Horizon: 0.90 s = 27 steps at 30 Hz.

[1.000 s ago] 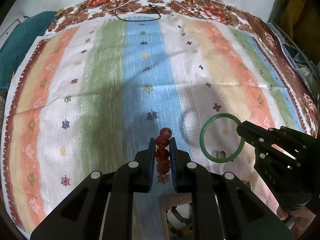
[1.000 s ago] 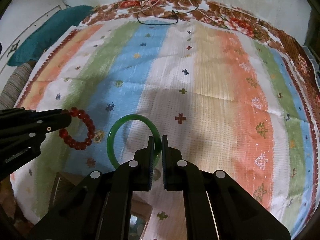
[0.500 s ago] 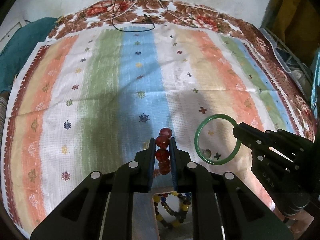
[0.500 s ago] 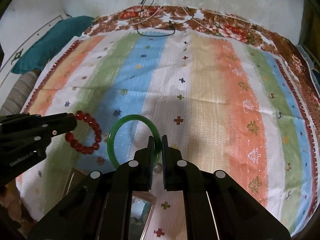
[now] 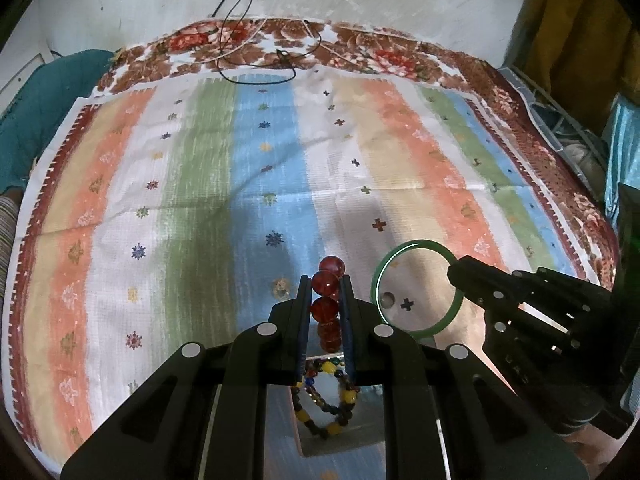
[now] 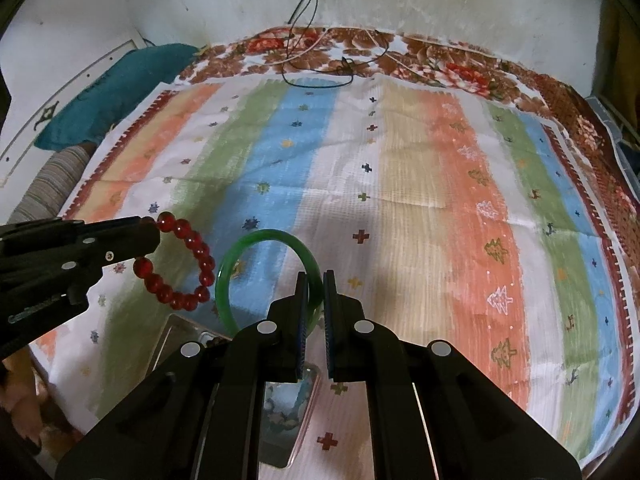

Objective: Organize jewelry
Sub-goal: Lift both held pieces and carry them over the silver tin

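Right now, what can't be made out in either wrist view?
- Left wrist view: the tray under the left gripper is mostly covered by its fingers; only part of a multicoloured bead strand shows.
- Left wrist view: the red bead bracelet appears edge-on, its loop hidden.
- Right wrist view: the right gripper hides the green bangle's near arc, and the tray contents below are blurred.
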Tool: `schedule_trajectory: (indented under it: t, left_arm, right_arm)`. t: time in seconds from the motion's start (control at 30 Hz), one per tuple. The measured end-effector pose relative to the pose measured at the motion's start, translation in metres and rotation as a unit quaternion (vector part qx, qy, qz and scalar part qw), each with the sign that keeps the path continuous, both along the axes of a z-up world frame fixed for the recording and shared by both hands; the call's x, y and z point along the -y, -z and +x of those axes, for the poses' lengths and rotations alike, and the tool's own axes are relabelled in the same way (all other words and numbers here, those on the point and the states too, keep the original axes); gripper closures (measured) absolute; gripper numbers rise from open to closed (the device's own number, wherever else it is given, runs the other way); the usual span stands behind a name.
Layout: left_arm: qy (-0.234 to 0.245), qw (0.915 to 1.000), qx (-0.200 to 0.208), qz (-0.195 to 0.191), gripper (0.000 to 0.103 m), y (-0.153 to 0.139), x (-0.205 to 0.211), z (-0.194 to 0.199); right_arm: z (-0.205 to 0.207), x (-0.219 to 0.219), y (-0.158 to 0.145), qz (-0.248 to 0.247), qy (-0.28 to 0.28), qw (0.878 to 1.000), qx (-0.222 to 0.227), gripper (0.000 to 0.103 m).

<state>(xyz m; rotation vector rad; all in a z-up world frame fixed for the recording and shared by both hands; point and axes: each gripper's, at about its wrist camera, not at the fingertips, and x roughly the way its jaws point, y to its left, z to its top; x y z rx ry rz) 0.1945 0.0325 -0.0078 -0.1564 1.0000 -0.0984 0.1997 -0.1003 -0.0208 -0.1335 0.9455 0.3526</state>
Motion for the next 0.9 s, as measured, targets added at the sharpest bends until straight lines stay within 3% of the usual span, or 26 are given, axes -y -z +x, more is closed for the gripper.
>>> schedule_trajectory:
  t: [0.9]
  left_arm:
    - [0.03,0.9988,0.038,-0.003,0.09,-0.024,0.014,-0.053]
  right_arm:
    - [-0.043,0.004,-0.012,-0.002,-0.013,1.0,0.022,0.095]
